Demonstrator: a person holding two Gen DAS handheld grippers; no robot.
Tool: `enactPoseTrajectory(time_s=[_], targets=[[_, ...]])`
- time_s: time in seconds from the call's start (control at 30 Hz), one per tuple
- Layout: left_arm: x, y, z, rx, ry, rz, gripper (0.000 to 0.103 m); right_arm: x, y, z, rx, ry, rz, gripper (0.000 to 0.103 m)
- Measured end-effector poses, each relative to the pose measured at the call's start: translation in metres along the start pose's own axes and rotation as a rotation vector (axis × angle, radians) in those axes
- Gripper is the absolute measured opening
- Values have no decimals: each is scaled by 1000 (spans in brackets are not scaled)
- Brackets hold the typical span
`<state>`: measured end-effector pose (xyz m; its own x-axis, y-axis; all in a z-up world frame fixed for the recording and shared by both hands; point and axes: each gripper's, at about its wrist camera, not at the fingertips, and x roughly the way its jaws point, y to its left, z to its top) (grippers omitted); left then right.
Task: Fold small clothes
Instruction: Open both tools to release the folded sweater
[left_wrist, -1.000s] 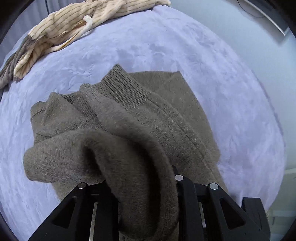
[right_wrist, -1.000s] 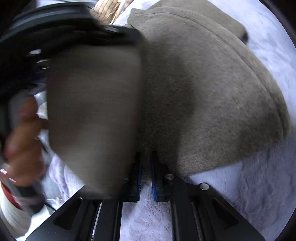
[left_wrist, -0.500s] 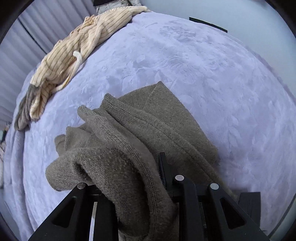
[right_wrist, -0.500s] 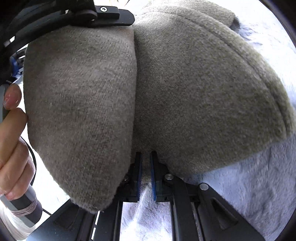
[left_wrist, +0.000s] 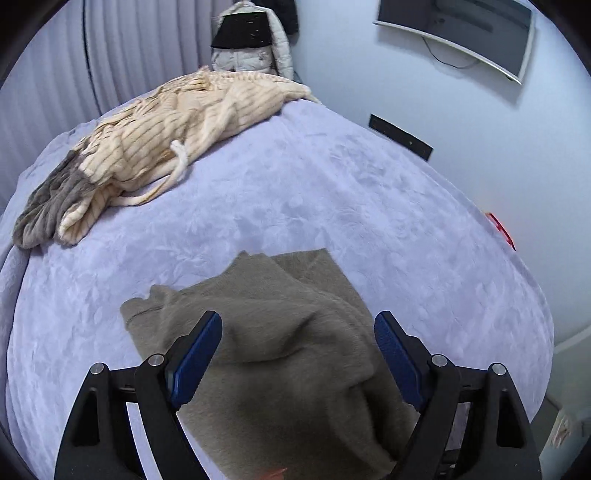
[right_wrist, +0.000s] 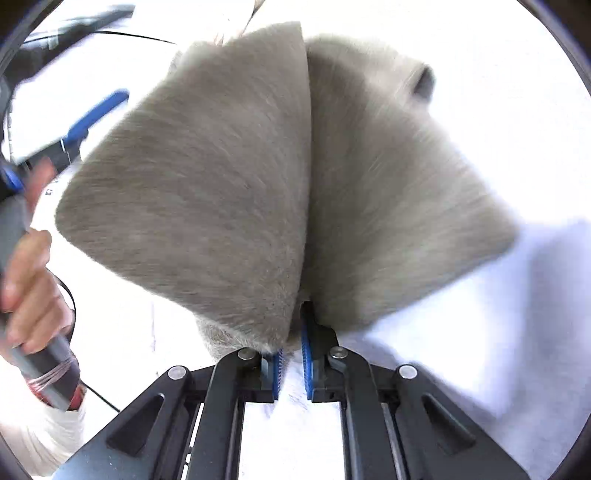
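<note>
Lavender bedspread (left_wrist: 332, 192), pale wall (left_wrist: 461, 122) with mounted screen (left_wrist: 458, 33), pleated curtains (left_wrist: 140, 48) behind

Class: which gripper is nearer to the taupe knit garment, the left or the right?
Right. The right gripper is pinching the taupe knit garment; the left gripper, jaws just opened, hovers above it.

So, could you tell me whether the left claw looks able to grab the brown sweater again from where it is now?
Probably yes: the left claw has just been opening and stands wide above the brown sweater, with nothing between them.
</note>
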<state>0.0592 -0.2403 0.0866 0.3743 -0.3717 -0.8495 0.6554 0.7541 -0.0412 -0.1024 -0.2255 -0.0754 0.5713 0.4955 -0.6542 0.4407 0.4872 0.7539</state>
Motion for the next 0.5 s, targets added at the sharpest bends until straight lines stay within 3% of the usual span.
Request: enactPoseTrajectory(time_s=[0.1, 0.17, 0.23, 0.3, 0.37, 0.5], targets=[[9, 46, -11, -91, 42, 83, 86, -30, -7, 8, 20, -64, -4, 15], [21, 71, -24, -143, 99, 111, 86, -56, -19, 16, 63, -134, 24, 24], [29, 97, -40, -229, 136, 137, 86, -81, -33, 25, 131, -202, 78, 52], [35, 112, -55, -294, 158, 142, 86, -97, -41, 38, 161, -243, 110, 54], [42, 116, -65, -322, 171, 156, 86, -105, -40, 57, 126, -253, 83, 54], [53, 111, -73, -321, 190, 175, 86, -100, -15, 103, -39, -158, -10, 57]])
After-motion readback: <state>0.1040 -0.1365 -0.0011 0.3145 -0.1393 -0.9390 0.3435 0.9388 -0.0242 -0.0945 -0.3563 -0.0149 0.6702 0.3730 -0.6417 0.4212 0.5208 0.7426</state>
